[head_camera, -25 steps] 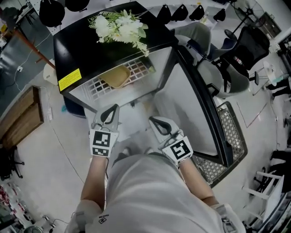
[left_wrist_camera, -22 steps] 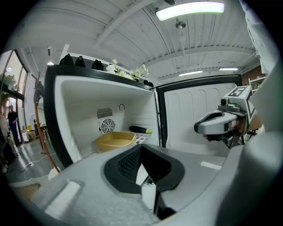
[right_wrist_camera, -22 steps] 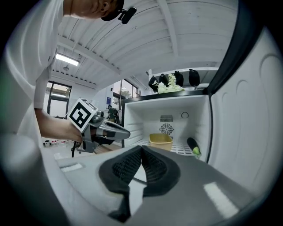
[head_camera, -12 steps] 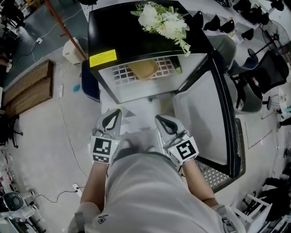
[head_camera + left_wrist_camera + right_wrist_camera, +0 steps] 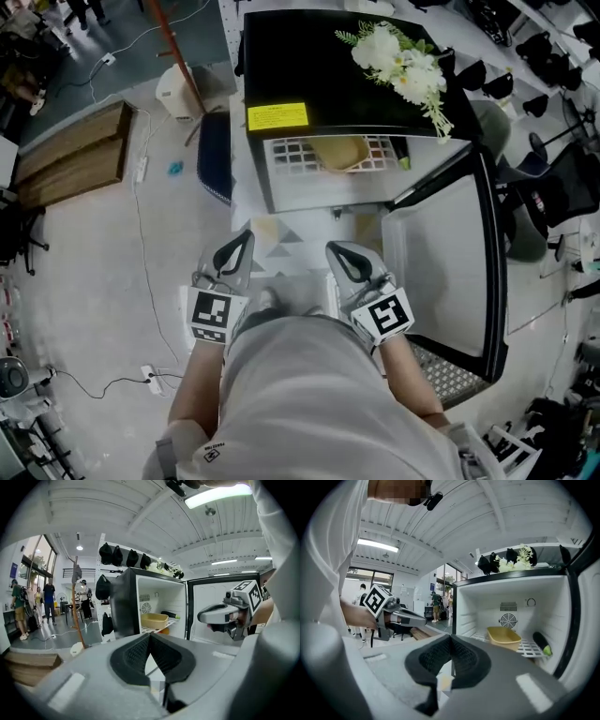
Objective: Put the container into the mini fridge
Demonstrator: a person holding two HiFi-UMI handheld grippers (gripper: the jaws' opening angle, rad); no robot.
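A yellow container (image 5: 339,152) sits on the white wire shelf inside the black mini fridge (image 5: 328,66), whose door (image 5: 450,272) swings open to the right. A dark green-tipped object (image 5: 403,155) lies on the shelf beside it. My left gripper (image 5: 242,242) and right gripper (image 5: 334,251) hang side by side close to my body, short of the fridge, both shut with nothing between the fingers. In the right gripper view the container (image 5: 504,637) rests mid-shelf under the fan. In the left gripper view the container (image 5: 154,619) shows beyond my shut gripper (image 5: 149,637).
White flowers (image 5: 398,61) lie on the fridge top. Wooden boards (image 5: 70,169) and a white bucket (image 5: 175,92) are at left, with a cable and power strip (image 5: 150,380) on the floor. Office chairs (image 5: 562,178) stand to the right. People (image 5: 18,606) stand far off.
The view has swung, so the fridge now sits further right and higher in the head view. Both grippers stay shut and empty near my body.
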